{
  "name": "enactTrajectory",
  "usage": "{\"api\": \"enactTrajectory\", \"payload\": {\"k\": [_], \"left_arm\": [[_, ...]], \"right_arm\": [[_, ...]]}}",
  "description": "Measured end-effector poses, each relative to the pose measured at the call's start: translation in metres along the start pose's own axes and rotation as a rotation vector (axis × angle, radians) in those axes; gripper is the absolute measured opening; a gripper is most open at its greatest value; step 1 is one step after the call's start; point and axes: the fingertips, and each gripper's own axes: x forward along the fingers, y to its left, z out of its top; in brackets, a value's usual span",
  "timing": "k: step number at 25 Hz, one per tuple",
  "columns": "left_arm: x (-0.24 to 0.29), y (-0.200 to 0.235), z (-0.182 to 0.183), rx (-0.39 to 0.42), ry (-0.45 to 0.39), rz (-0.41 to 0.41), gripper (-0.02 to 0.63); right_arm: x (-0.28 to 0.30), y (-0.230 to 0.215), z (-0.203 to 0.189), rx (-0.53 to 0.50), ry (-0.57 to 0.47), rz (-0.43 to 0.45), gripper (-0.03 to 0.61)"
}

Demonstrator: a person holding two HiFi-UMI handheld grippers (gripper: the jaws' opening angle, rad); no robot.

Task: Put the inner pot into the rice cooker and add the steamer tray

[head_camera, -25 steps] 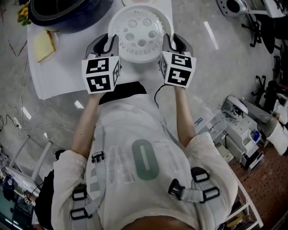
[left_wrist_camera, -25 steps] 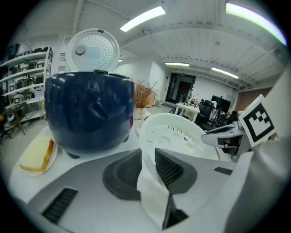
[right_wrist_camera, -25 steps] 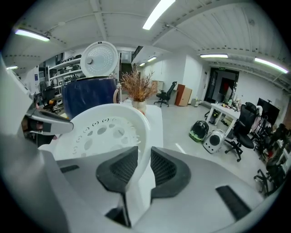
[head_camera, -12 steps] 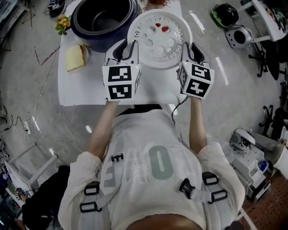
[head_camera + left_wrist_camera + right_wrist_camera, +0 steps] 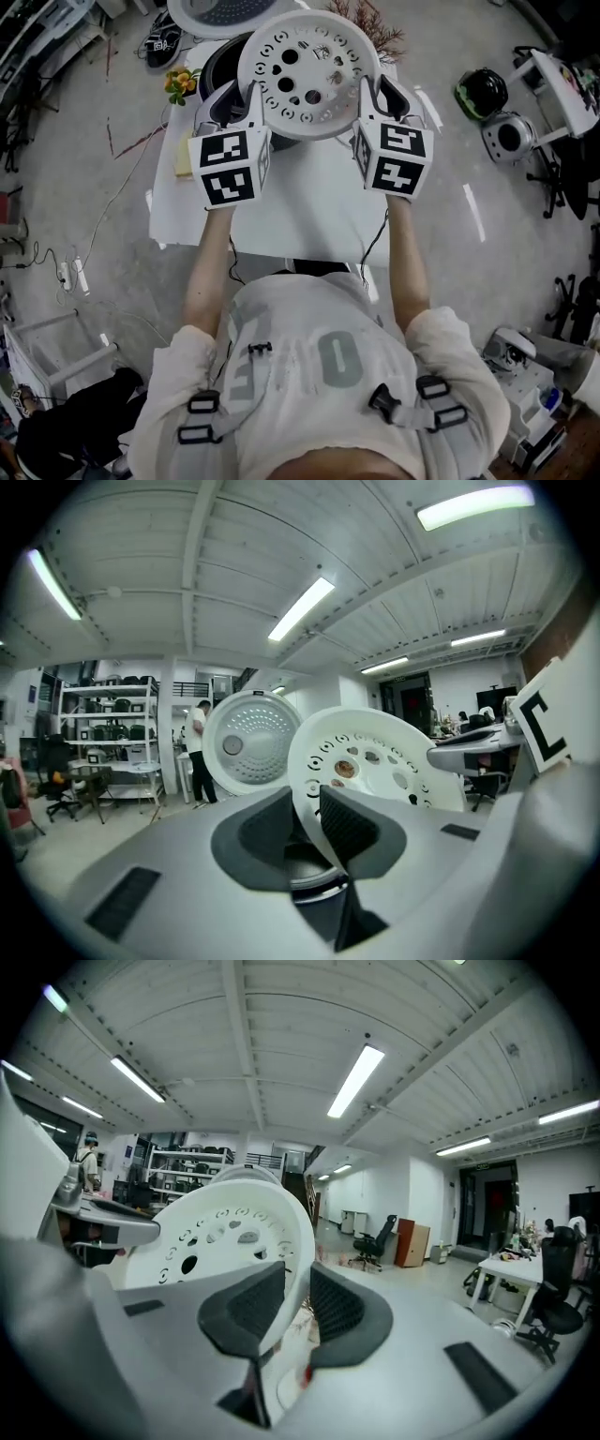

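Left gripper view: the dark ribbed fingers (image 5: 349,822) of the left gripper (image 5: 311,808) are seen clamped on the rim of the white steamer tray (image 5: 375,761), its round holes turned toward the camera. In the right gripper view, the fingers (image 5: 337,1302) of the right gripper (image 5: 292,1293) are closed in the same way on the opposite rim, so that the tray is carried between both tools.

From the head view, the tray is shown held over the dark rice cooker (image 5: 220,61), most of whose opening is covered by it; whether tray and cooker touch cannot be told, nor can the inner pot be made out beneath. The cooker's round lid (image 5: 211,11) is stood open behind it.

The cooker is set at the far end of a white counter (image 5: 309,206). A small yellow-and-orange flower (image 5: 178,84) is placed just beside the cooker on the left, with a pale yellow block (image 5: 181,161) near it at the counter's edge.

Bare forearms and a white shirt are framed below the marker cubes. A standing person (image 5: 199,752) by shelving is caught in the background of the left gripper view, and an office chair (image 5: 375,1241) in that of the right.
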Motion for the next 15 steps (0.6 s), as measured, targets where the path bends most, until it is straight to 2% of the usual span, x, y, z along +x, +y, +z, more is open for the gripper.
{"api": "enactTrajectory", "payload": {"k": [4, 8, 15], "left_arm": [[-0.006, 0.037, 0.011, 0.024, -0.007, 0.091, 0.103], [-0.004, 0.077, 0.011, 0.032, 0.032, 0.148, 0.103], [0.027, 0.107, -0.006, 0.034, 0.142, 0.153, 0.104]], "right_arm": [[0.023, 0.03, 0.027, -0.037, -0.031, 0.07, 0.092], [0.053, 0.064, 0.041, -0.071, -0.018, 0.133, 0.095], [0.116, 0.086, 0.017, -0.076, 0.108, 0.197, 0.1]]}}
